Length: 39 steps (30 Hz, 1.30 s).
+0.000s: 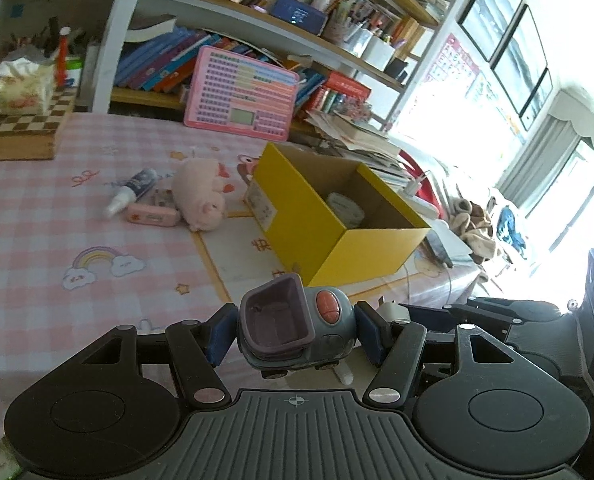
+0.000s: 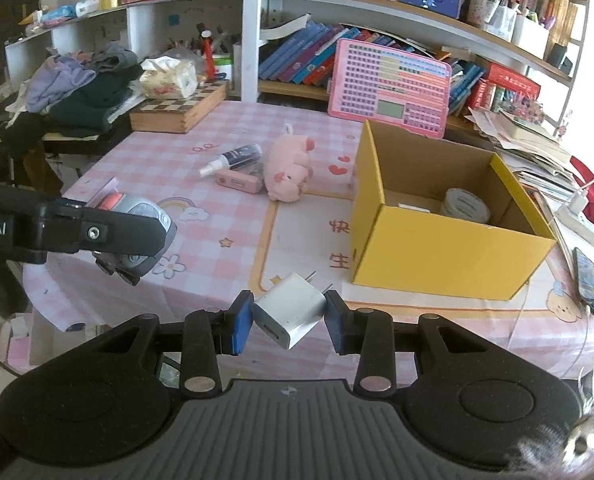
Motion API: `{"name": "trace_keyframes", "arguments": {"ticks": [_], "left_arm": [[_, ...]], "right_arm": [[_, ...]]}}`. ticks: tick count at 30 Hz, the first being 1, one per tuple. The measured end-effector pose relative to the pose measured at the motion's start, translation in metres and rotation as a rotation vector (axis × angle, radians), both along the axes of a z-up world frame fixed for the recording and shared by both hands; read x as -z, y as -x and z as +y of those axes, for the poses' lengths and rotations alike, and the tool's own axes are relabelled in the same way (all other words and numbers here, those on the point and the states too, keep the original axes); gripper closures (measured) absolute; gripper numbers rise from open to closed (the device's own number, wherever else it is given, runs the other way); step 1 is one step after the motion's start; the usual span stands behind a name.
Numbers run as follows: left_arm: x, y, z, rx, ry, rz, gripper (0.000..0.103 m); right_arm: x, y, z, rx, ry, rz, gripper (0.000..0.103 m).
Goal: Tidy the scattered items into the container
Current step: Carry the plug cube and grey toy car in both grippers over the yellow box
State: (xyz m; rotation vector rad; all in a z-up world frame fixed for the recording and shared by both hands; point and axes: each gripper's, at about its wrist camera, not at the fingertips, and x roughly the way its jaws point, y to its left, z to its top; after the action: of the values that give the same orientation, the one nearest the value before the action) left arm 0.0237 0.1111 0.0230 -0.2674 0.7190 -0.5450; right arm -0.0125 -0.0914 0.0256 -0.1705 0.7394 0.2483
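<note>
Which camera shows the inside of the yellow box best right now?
The right wrist view: it looks down into the yellow box, showing a tape roll and a white item on the floor. The left wrist view sees the box more obliquely, with only the roll visible.

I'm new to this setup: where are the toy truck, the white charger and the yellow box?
toy truck (image 1: 297,330), left wrist view, its purple bucket.
white charger (image 2: 291,310), right wrist view, its top face.
yellow box (image 2: 449,258), right wrist view, its front wall.

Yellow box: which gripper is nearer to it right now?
Right. The right gripper, shut on the white charger, sits just short of the yellow box. The left gripper, holding the toy car, hangs farther out to the left.
</note>
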Motion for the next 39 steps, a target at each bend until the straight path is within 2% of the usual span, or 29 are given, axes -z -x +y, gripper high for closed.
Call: {"name": "trace_keyframes", "arguments": {"ticks": [20, 39], "left_arm": [[0.002, -0.023, -0.056, 0.128, -0.032, 0.018, 0.04], [0.008, -0.054, -0.129, 0.25, -0.057, 0.041, 0.04]], "right_arm": [[0.002, -0.004, -0.057, 0.132, -0.023, 0.019, 0.067], [0.012, -0.018, -0.123, 0.235, -0.039, 0.058, 0.067]]}}
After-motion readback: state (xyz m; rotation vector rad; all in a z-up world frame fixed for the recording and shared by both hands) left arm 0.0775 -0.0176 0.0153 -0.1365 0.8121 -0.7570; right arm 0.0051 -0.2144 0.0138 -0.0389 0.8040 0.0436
